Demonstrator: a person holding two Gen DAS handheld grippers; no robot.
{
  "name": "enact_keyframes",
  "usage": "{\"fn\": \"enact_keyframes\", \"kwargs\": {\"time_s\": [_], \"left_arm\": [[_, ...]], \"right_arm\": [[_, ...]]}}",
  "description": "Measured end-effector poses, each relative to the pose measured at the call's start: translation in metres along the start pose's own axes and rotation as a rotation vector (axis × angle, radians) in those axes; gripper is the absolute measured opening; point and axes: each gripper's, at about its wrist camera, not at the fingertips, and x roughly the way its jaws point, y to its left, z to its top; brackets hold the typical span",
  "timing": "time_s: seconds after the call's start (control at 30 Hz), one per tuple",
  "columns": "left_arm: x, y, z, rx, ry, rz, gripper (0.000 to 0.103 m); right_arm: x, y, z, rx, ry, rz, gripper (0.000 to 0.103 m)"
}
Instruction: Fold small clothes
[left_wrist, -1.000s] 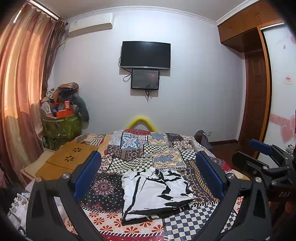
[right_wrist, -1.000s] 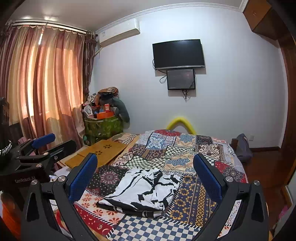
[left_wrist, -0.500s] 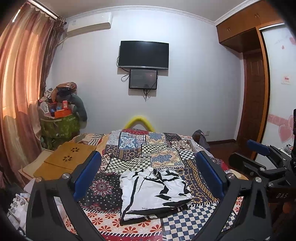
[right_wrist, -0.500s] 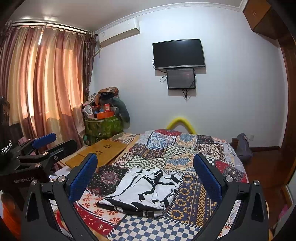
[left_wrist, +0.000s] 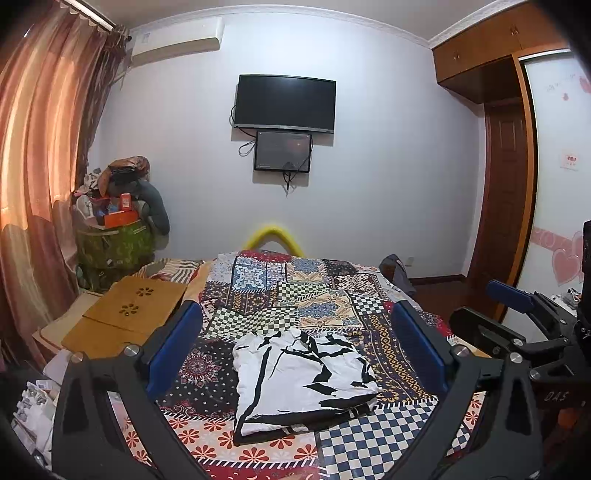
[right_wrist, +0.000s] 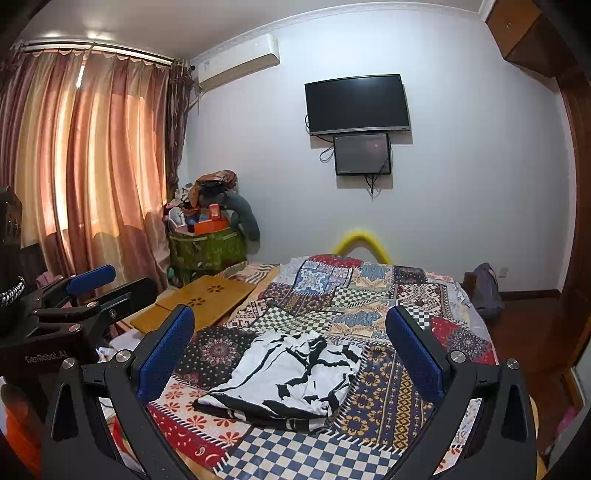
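- Left gripper (left_wrist: 295, 347): fingers spread wide and empty, raised above the patchwork bedspread (left_wrist: 280, 291), nothing between the blue pads.
- Black-and-white garment (left_wrist: 303, 380): ahead of and below the left fingers, framed squarely in their gap, not touched; long axis roughly front to back, tilted a little to the right at the near end.
- Seen from the right wrist, same garment (right_wrist: 288, 376): below and slightly left of centre, near dark hem toward the camera.
- Looks partly folded already: flat layered rectangle, white with black streaks, far edge rumpled.
- Right gripper (right_wrist: 290, 343): fingers likewise wide apart, holding nothing, hovering clear.
- Judged about equally near; left perhaps more squarely aligned.
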Motion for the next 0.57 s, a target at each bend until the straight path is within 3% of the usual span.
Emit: {"fn": "enact_keyframes", "kwargs": {"time_s": [0.57], "left_arm": [[0.0055,-0.0023,-0.0022,0.010,0.009,-0.005,0.103]], "right_arm": [[0.0073,-0.0009,-0.0030,0.017,0.014,-0.001,0.103]]}}
